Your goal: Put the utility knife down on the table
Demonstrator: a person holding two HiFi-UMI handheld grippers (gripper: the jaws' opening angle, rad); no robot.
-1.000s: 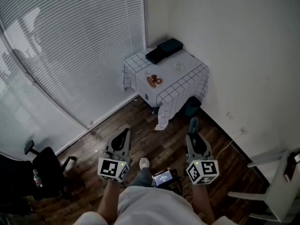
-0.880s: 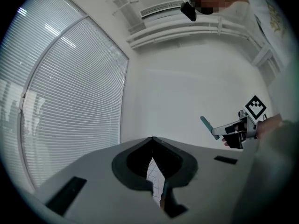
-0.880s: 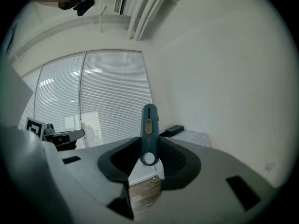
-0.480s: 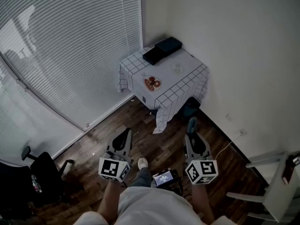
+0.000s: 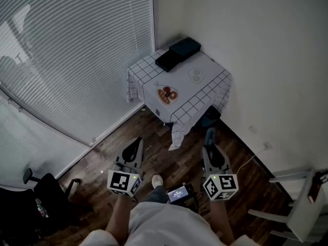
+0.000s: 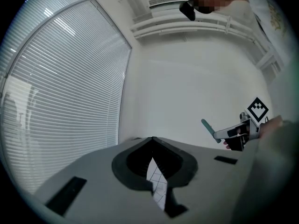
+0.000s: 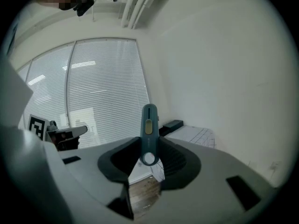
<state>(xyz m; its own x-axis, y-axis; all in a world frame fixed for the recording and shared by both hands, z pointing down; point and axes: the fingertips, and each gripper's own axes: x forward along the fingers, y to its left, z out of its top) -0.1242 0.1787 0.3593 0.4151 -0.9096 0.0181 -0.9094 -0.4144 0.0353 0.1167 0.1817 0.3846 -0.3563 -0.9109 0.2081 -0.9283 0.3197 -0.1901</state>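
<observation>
Short of the table's (image 5: 205, 72) near corner, holding a utility knife (image 7: 149, 122).
Pinches it upright in the right gripper (image 7: 148, 148), hiding its lower end; holds the left gripper (image 6: 152, 140) pressed together, empty, level.

Utility knife (image 7: 149, 125): teal body, yellow slider. Tablecloth (image 5: 205, 88): white, dark grid lines toward the edges, orange-brown motif mid-cloth. Two boxes (image 5: 184, 48): black. Floor (image 5: 169, 152): dark brown wood planks. Blinds (image 5: 77, 50): pale grey horizontal slats.

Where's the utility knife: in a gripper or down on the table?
In the right gripper, jaws clamped on the utility knife at its ringed end. The table stands apart, ahead.
</observation>
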